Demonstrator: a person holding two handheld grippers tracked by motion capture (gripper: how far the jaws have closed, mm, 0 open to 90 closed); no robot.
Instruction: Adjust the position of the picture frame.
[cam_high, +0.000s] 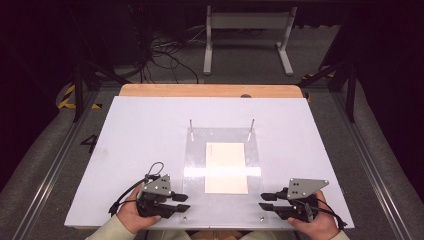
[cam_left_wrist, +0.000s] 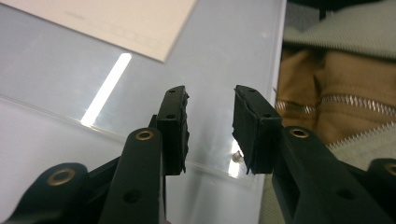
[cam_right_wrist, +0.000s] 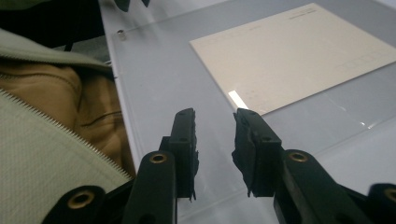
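1. Left gripper (cam_high: 176, 202): jaws part open, a clear gap between the pads, nothing held. Seen in the left gripper view too (cam_left_wrist: 210, 126); bare plate surface shows through the gap.
2. Right gripper (cam_high: 267, 201): jaws likewise part open and empty; the right gripper view (cam_right_wrist: 215, 147) shows only plate between the pads.
3. Both grippers lie low at the near edge of the white rectangular table (cam_high: 135, 130), jaws pointing inward toward each other, well apart.
4. Cream rectangular sheet of paper (cam_high: 226, 167) lies flat on a clear acrylic plate (cam_high: 196, 160), ahead of and between the two sets of jaws. Neither set touches it.
5. From the left jaws the sheet's near corner (cam_left_wrist: 140, 28) sits ahead and off to one side; from the right jaws the sheet (cam_right_wrist: 289, 56) sits ahead, its near edge close beyond the tips.
6. Two thin metal upright pins (cam_high: 190, 125) stand at the plate's far corners, beyond the sheet; small screw heads (cam_left_wrist: 236, 157) at the near corners, close to the jaws.
7. Progress, as judged: very start. Sheet looks flat, square and unhandled, no fold or lift visible.
8. Left to do, as judged: bring the jaws in, take hold of the sheet, and all the work on it. Thin flat paper on smooth plastic, so getting an edge up looks like the hard part.
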